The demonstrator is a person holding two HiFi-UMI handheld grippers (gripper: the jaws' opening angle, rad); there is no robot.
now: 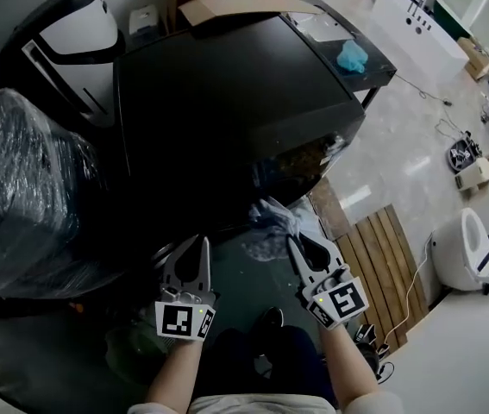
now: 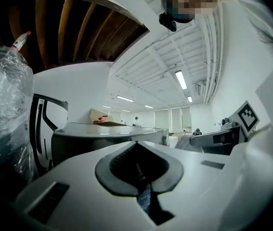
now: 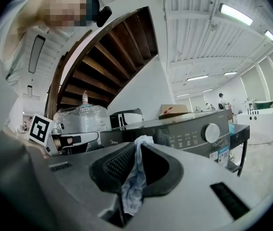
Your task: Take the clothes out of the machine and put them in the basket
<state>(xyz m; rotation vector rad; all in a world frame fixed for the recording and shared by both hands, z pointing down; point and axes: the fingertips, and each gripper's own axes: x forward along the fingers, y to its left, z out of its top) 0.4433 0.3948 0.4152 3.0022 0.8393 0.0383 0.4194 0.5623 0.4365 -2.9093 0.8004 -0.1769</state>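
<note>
The dark washing machine fills the middle of the head view, its top seen from above. In front of it both grippers are held up level, side by side. A pale blue-and-white garment hangs crumpled between them, against the machine's front. My right gripper is shut on it; in the right gripper view the cloth sticks up from the closed jaws. My left gripper is shut too, and a sliver of blue fabric shows pinched in its jaws. A dim greenish shape lies low by the person's legs.
A large plastic-wrapped bundle stands at the left, a white-and-black appliance behind it. A cardboard box sits behind the machine, next to a side table holding a blue rag. On the right floor lie a wooden slat mat and a white toilet.
</note>
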